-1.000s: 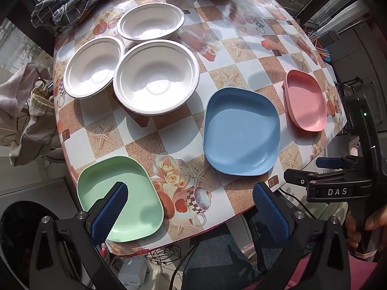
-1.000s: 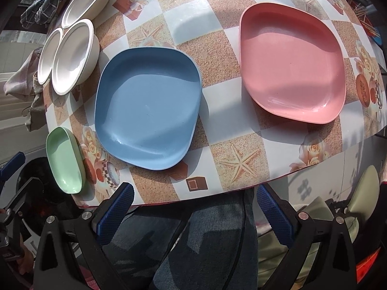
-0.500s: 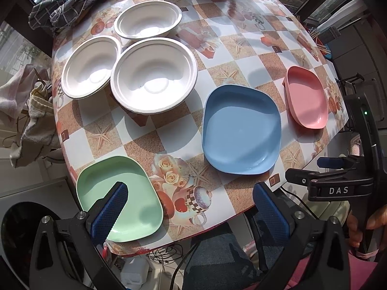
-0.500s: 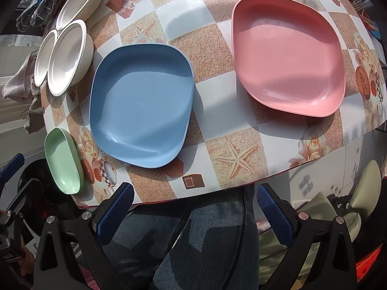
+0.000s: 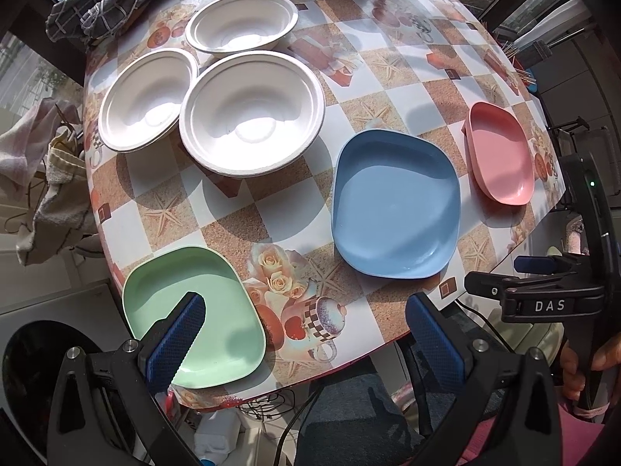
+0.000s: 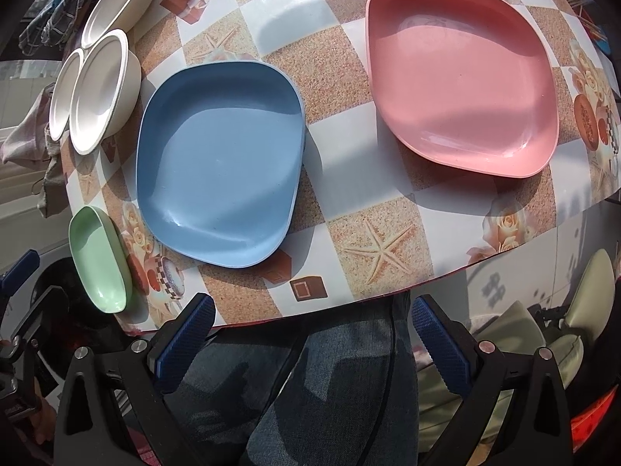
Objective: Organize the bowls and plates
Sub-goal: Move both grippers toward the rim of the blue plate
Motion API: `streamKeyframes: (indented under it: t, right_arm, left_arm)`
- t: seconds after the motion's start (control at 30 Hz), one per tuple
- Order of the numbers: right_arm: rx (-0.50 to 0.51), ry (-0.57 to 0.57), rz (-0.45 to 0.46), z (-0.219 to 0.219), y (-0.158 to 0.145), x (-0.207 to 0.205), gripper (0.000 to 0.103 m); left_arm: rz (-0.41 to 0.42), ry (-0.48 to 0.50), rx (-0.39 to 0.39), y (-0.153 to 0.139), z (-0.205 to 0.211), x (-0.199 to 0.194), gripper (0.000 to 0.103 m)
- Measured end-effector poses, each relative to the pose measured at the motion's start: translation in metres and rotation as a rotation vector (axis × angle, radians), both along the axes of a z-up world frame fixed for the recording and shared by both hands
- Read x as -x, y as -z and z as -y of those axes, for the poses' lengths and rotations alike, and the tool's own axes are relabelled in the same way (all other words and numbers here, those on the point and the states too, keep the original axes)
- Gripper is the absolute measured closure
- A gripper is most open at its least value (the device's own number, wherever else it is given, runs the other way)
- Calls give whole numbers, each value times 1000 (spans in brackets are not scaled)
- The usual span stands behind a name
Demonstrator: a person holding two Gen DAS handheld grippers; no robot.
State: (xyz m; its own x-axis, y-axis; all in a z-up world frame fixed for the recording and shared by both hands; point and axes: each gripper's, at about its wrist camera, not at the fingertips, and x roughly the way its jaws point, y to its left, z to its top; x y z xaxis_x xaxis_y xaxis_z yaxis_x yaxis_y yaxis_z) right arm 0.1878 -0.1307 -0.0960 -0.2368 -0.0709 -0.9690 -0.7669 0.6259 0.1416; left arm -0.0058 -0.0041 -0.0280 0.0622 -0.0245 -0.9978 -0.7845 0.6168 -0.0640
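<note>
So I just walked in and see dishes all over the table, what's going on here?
A person holds a gripper in each hand at the near edge of the table, and nothing is picked up yet. The left gripper hangs open near the green plate; the right gripper is open in front of the blue plate. The pink plate and three white bowls lie separate and unstacked.

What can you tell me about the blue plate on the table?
The blue plate is a rounded square with a shallow raised rim, smooth and slightly shiny like plastic. It is empty and lies flat, right way up, on the patterned tablecloth near the table's front edge. The green plate is on one side and the pink plate on the other. Nothing touches it but the table; neither tool is on it.
</note>
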Motion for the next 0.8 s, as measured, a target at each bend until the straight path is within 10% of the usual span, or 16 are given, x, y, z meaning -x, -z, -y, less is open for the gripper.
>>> streamKeyframes:
  t: [0.8]
  right_arm:
    - [5,162,-19,-15,48,-24,1]
  left_arm:
    - [-61,26,13,74,-22,-39,0]
